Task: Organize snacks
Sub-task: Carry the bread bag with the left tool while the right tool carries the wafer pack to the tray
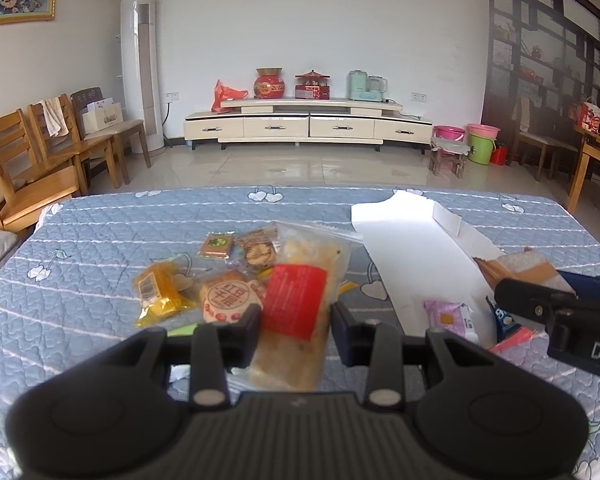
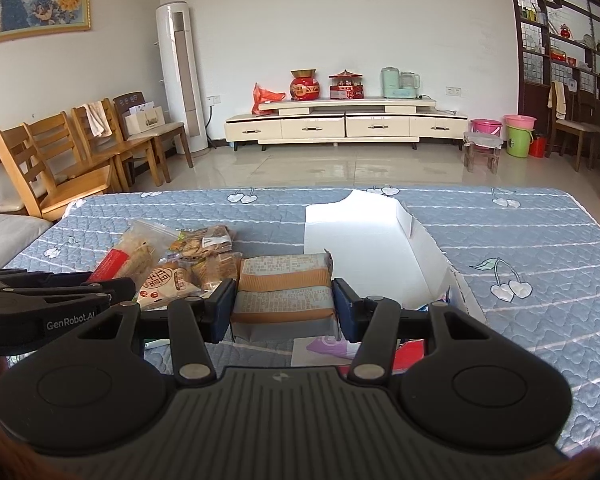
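My left gripper (image 1: pixel 295 322) is shut on a long clear packet with a red label (image 1: pixel 300 300) and holds it above the quilt. My right gripper (image 2: pixel 284 304) is shut on a brown-and-grey snack packet (image 2: pixel 285 290) and holds it over the near end of the white cardboard box (image 2: pixel 356 236). A pile of loose snacks lies left of the box: a yellow packet (image 1: pixel 158 294), a round red-print cake (image 1: pixel 230 298) and cookie packets (image 1: pixel 256 250). The right gripper shows at the right edge of the left wrist view (image 1: pixel 556 304). A purple packet (image 1: pixel 452 318) lies in the box.
The blue quilted table cover (image 1: pixel 80 280) spans both views. Wooden chairs (image 2: pixel 72 160) stand off the left edge. The box's open flaps (image 2: pixel 420 240) stick up on its right side. A TV cabinet (image 2: pixel 344 124) stands far back.
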Demonstrator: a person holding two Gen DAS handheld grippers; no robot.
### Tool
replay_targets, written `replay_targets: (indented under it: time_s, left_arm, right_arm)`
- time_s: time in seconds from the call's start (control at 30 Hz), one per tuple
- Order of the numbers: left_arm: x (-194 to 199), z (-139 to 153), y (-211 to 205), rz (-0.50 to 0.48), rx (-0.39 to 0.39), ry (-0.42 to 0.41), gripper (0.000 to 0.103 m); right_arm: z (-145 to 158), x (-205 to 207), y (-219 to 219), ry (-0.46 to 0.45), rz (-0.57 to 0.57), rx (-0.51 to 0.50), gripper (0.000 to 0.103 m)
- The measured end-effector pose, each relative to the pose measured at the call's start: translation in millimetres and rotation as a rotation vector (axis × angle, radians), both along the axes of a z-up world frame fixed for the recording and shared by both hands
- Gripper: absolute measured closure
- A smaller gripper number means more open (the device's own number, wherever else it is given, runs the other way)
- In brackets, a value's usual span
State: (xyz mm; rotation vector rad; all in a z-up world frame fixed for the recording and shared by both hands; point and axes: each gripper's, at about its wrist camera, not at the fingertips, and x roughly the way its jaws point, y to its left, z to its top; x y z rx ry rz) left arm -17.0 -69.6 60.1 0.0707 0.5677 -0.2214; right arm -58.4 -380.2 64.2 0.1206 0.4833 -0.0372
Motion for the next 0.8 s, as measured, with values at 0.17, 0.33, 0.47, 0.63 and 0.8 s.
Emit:
replay_targets:
  time_s: [0.17, 0.33, 0.47, 0.63, 0.8]
  left_arm:
    - [0.5, -0.7, -5.8, -0.010, 0.001, 0.002, 0.066]
    - [2.2, -0.4, -10.5, -0.017, 0.001, 0.000, 0.066]
    - [4.1, -1.7, -14.7, -0.020, 0.000, 0.004, 0.066]
    - [6.5, -3.1, -19.4, -0.027, -0.003, 0.008, 0.066]
    - [9.7, -4.7, -25.6, -0.035, -0.004, 0.012, 0.066]
  right_arm:
    - [-0.4, -0.5, -0.1, 0.002, -0.012, 0.001, 0.039]
    - [-0.4, -0.8, -1.8, 0.002, -0.024, 0.005, 0.039]
    - [-1.3, -1.4, -2.8, 0.002, -0.036, 0.008, 0.039]
    - [-2.6, -1.0, -2.8, 0.008, -0.046, 0.010, 0.039]
    - [-2.7, 0.9, -2.7, 0.013, -0.056, 0.010, 0.039]
